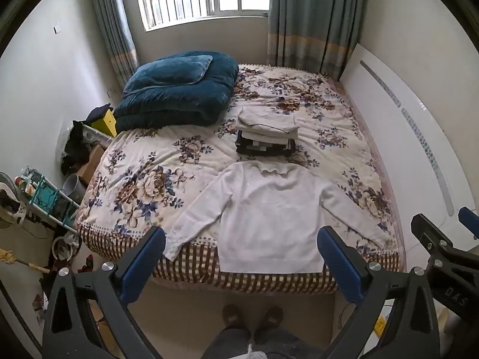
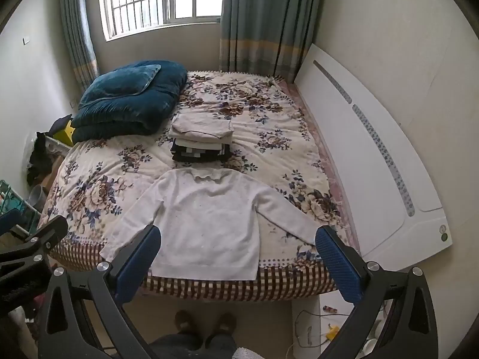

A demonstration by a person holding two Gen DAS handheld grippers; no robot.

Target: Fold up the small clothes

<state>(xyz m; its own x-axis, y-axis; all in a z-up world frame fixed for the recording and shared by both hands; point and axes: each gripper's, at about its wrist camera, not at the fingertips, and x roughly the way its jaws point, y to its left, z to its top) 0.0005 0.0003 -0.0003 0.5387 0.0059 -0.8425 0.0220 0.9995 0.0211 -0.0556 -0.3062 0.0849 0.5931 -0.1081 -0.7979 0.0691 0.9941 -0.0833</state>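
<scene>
A white long-sleeved sweater (image 1: 266, 212) (image 2: 206, 224) lies flat on the floral bed (image 1: 143, 161) (image 2: 275, 149), collar away from me, sleeves spread, hem at the near edge. Behind it stands a stack of folded clothes (image 1: 266, 130) (image 2: 200, 137), pale pieces on top of dark ones. My left gripper (image 1: 241, 252) hangs open above the near edge, its blue pads either side of the sweater's hem. My right gripper (image 2: 238, 254) is open too, held above the hem and right sleeve. Neither touches the cloth. The right gripper also shows at the far right edge (image 1: 443, 233) of the left wrist view.
A folded blue quilt with a pillow (image 1: 176, 89) (image 2: 128, 95) sits at the bed's far left. A white headboard (image 1: 404, 137) (image 2: 374, 161) runs along the right. Clutter, a rack (image 1: 48, 197) and a bucket fill the floor at left. A person's feet (image 1: 254, 317) stand at the bed's foot.
</scene>
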